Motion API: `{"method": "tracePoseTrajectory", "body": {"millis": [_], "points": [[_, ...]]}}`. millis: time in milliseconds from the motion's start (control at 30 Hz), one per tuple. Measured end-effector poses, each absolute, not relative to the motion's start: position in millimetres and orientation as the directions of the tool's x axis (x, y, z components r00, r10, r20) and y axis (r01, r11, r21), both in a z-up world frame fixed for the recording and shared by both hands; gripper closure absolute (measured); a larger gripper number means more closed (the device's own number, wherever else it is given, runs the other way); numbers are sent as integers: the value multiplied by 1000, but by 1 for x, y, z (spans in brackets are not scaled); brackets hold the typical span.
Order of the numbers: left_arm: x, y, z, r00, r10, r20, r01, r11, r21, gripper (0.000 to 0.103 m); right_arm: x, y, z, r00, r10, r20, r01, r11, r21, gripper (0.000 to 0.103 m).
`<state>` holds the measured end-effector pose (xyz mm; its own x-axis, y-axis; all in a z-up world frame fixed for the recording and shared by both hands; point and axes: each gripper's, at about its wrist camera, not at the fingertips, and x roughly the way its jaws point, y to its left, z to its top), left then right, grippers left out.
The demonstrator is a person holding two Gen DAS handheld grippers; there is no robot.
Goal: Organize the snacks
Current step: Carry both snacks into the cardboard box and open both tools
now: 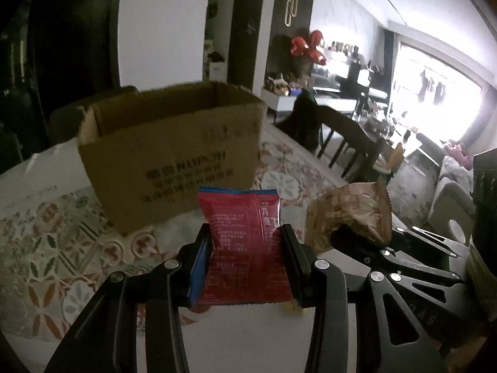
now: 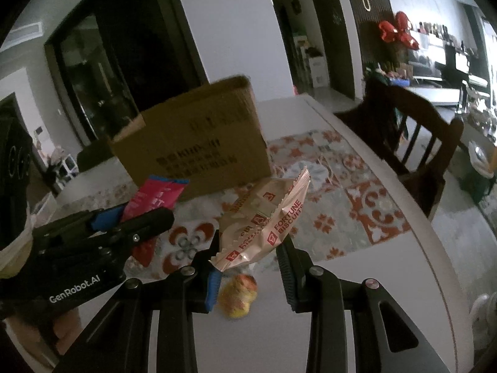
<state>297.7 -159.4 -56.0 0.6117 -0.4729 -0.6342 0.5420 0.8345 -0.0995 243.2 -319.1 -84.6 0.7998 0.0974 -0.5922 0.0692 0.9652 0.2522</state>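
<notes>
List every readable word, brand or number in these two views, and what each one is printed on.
"FORTUNE BISCUITS": on the beige biscuit packet held in the right tool.
"GenRobot.AI": on the body of the left tool, seen from the right wrist view.
Red snack packet in the left tool: Chinese print and a table, too blurred to read.
Cardboard box: dark printed lines, too blurred to read.

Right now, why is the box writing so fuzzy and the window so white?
Left wrist view: the window is blown out by glare, leaving the box dim and its print smeared. Right wrist view: the box print blurs too, while the biscuit pack reads sharply.
</notes>
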Motion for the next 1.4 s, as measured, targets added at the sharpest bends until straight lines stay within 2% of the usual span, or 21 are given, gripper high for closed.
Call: {"method": "tracePoseTrajectory", "body": {"millis": [633,933,1200,1400], "points": [[332,-128,7,764,-409,-499,449,892,-44,60,284,-301,-15,891,135,-434,-39,974,223,69],[375,-124,22,779,-398,-484,423,904,-62,60,329,-296,11,907,166,-387,-94,976,197,69],[422,-125,24,768,-392,-507,405,910,-89,60,380,-298,19,890,195,-412,-124,973,193,69],[455,-128,18,747,-379,-547,398,913,-89,60,416,-299,12,860,197,-471,-128,976,174,69]]}}
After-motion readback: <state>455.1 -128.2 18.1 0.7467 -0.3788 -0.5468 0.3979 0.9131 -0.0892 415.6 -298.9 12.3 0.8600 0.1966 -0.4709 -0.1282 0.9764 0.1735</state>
